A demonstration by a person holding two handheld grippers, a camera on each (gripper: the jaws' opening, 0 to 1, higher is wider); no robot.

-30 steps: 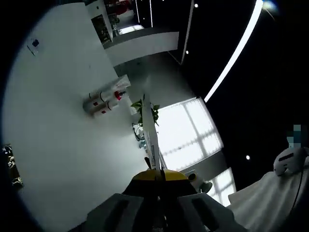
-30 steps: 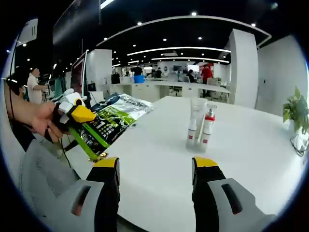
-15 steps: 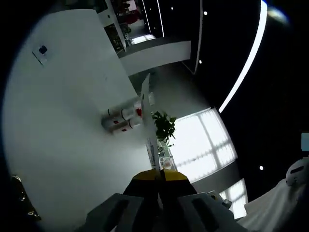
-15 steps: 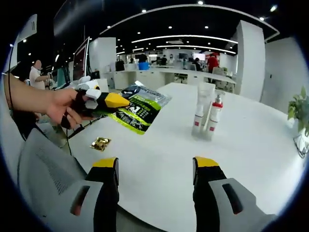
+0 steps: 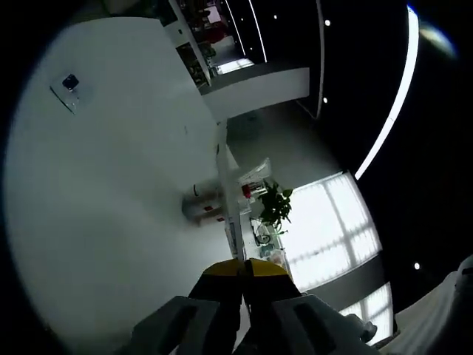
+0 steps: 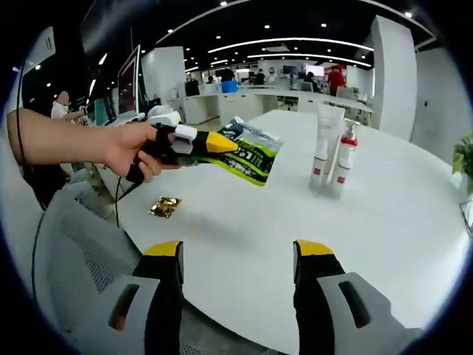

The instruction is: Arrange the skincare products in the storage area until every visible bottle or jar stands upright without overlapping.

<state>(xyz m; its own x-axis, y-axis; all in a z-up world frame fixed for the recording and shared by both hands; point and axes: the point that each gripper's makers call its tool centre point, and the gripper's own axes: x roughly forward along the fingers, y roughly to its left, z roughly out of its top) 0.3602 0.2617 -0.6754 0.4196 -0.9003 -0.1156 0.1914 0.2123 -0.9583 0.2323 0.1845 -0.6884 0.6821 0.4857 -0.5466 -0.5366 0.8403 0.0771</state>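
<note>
Right tongs (image 6: 238,260) hang wide open over the near edge of the white bench (image 6: 384,244), yellow-tipped jaws apart and gripping nothing. Across the bench stand the skincare products: a tall white tube (image 6: 322,148) and, just beside it, a white pump bottle with a red top (image 6: 343,158), both upright and side by side. In the right gripper view a person's hand (image 6: 133,151) brings in the left tongs (image 6: 222,142) from the left, pinched shut on a green and black foil packet (image 6: 251,151) held above the bench. A small gold wrapper (image 6: 165,206) lies on the bench below that hand. In the left gripper view the left tongs (image 5: 243,268) are closed on the packet seen edge-on (image 5: 228,200), the two bottles (image 5: 211,207) beyond it near a potted plant (image 5: 275,208)
</note>
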